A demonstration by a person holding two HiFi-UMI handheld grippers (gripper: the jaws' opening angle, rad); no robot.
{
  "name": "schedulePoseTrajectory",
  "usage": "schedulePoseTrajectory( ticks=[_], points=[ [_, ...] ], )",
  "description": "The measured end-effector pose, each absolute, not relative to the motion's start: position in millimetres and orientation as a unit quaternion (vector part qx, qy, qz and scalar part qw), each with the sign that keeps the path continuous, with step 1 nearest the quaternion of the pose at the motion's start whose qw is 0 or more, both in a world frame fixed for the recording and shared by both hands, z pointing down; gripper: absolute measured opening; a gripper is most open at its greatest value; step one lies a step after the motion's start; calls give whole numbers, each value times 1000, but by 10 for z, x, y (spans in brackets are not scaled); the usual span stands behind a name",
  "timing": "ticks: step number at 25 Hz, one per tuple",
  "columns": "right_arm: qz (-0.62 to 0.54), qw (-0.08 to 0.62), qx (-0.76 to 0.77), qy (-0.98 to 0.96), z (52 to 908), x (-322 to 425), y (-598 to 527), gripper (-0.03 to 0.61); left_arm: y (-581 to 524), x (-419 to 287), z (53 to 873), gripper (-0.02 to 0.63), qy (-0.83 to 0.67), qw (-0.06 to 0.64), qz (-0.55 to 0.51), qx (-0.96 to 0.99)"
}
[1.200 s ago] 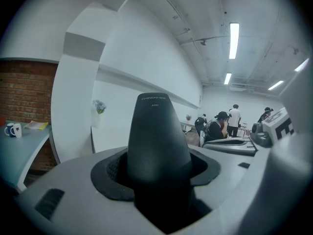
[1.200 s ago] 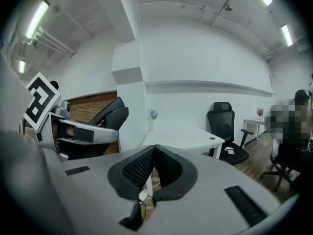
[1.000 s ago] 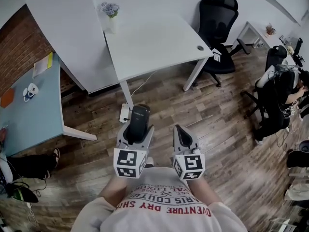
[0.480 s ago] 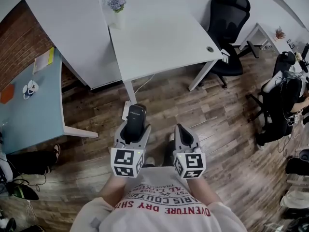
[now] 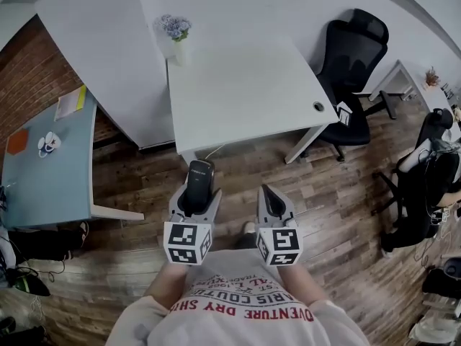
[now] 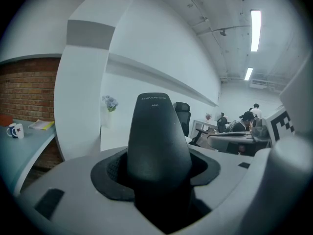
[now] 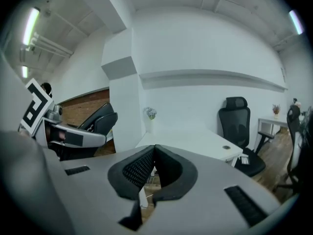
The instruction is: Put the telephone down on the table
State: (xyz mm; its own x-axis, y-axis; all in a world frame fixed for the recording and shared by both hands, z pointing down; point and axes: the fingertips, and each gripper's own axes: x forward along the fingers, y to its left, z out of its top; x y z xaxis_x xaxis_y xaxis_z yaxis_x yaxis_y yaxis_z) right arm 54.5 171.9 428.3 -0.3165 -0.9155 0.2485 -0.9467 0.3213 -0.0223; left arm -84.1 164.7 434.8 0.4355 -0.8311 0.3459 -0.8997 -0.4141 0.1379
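A black telephone handset point(image 5: 197, 184) stands up between the jaws of my left gripper point(image 5: 193, 199), which is shut on it; in the left gripper view the handset point(image 6: 157, 136) fills the middle of the frame. My right gripper point(image 5: 271, 199) is beside it, shut with its pads touching and nothing held point(image 7: 154, 155). Both hang above the wooden floor, just short of the near edge of the white table point(image 5: 245, 92). The same table point(image 7: 195, 140) lies ahead in the right gripper view.
A small vase of flowers point(image 5: 175, 34) stands at the table's far left corner. A black office chair point(image 5: 354, 63) sits to the right of the table. A light blue table point(image 5: 50, 157) with a cup is on the left, next to a brick wall. A power strip lies under the white table.
The white table has come closer in the head view as the person moved forward. Both grippers keep the same pose, the handset still gripped.
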Motion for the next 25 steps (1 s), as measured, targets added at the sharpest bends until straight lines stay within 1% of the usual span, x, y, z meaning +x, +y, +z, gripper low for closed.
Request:
schedulePoseTrajectory(
  ticks=[3,6,14,25],
  points=[
    [50,104,560,-820,4164,787,1410,17,1382,-558,4278,295,-531,151,110,827],
    [70,95,550,-827,4187,1082,1097,17,1122,-282,4260,295,-541,149,107,821],
    [88,108,543,-828,4337,1694,503,17,568,171,4357,295,-564,168,95,803],
    [133,102,527,-833,4575,1766,-305,17,-267,280,4559,295,-570,185,115,792]
  ],
)
